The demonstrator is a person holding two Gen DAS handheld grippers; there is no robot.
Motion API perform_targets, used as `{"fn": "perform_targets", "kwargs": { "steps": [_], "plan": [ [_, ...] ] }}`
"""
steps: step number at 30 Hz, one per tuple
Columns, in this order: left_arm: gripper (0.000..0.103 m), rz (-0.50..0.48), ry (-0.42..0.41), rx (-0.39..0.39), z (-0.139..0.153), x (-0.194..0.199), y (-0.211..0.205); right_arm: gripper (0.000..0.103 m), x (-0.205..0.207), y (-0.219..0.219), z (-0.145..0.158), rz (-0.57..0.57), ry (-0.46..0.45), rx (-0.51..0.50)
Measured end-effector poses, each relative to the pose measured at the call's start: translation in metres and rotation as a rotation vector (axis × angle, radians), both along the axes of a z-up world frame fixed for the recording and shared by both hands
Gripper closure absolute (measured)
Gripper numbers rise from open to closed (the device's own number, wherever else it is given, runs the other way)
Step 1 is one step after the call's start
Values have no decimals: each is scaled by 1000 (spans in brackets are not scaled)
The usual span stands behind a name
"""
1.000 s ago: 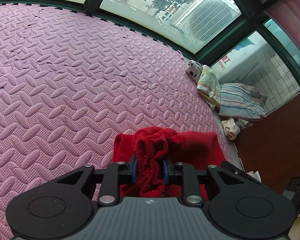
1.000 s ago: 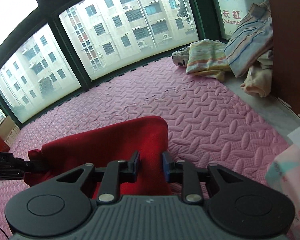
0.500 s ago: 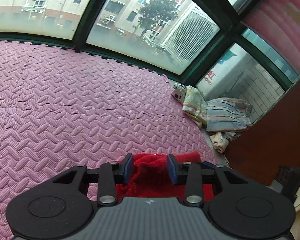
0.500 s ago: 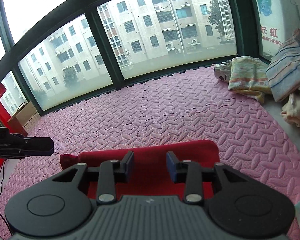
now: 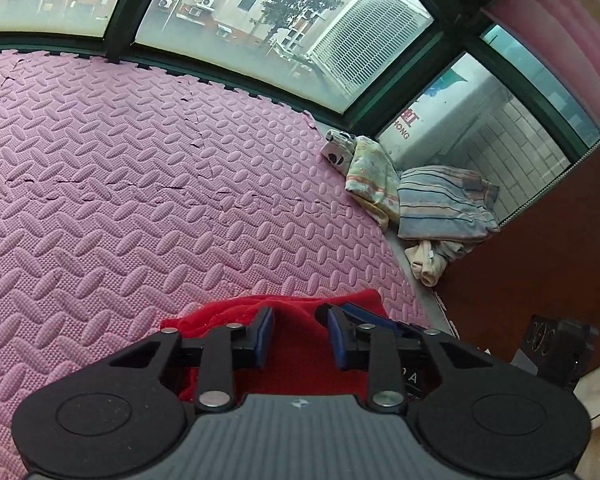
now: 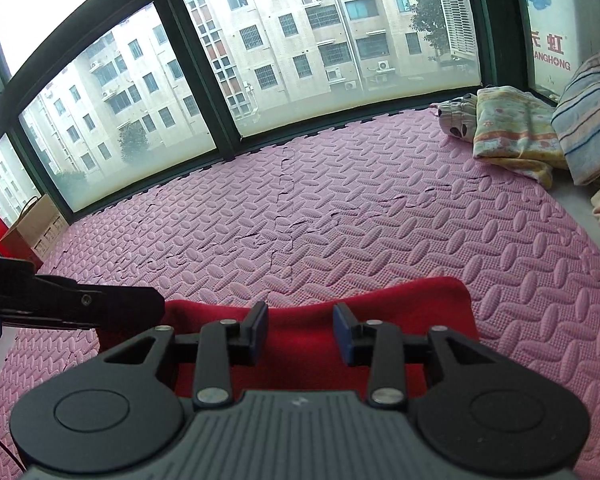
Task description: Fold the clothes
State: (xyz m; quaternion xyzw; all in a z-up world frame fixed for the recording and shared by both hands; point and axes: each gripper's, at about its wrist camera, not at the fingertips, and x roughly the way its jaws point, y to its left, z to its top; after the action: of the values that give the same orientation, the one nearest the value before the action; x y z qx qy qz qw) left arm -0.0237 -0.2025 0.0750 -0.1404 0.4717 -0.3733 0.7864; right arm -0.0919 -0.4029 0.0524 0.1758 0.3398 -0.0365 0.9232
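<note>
- A second ago the left gripper (image 5: 298, 330) pinched a bunched lump of the red garment (image 5: 296, 344). Now the pads do not press on the cloth. The jaws stand a bit apart and are closing a little, with red cloth below and between them.
- The red garment lies on the pink foam mat (image 5: 148, 200), near the mat's right edge, right under both grippers. Its left end looks bunched and soft, not smooth.
- In the right wrist view the red garment (image 6: 380, 304) shows a long, fairly flat edge across the mat (image 6: 340, 208). A second ago it stood up higher, in a hump.
- The right gripper (image 6: 300, 330) has opened up wider than a second ago. Its jaws are part way apart and hold nothing. The cloth lies under them, not squeezed.
- The left gripper's dark finger (image 6: 100, 306) pokes in from the left, close to the garment's left end.
- Far to the right, other clothes sit in a pile (image 5: 432, 200) by the window. They lie well apart from the red one.
- I think this means one fold was just laid down and let go. Next may be smoothing it or grabbing a new edge.
</note>
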Motion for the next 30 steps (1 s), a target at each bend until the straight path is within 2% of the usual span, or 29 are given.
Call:
{"fn": "perform_targets", "kwargs": {
  "steps": [8,11,14,20,24,30],
  "plan": [
    [77,22,38,25,-22,15,4,65,8,10,-14,20,23,-48],
    [81,35,56,19,-28,18,8,65,6,15,-13,44,15,-100],
    [82,37,54,18,-28,18,9,65,0,18,-2,45,-11,-93],
    [82,32,39,19,-27,16,9,65,-22,48,23,162,-72,-108],
    [82,30,31,20,-27,15,9,65,-33,81,22,256,-85,-156],
    [83,32,25,19,-28,15,10,66,-37,109,9,316,-77,-170]
  ]
}}
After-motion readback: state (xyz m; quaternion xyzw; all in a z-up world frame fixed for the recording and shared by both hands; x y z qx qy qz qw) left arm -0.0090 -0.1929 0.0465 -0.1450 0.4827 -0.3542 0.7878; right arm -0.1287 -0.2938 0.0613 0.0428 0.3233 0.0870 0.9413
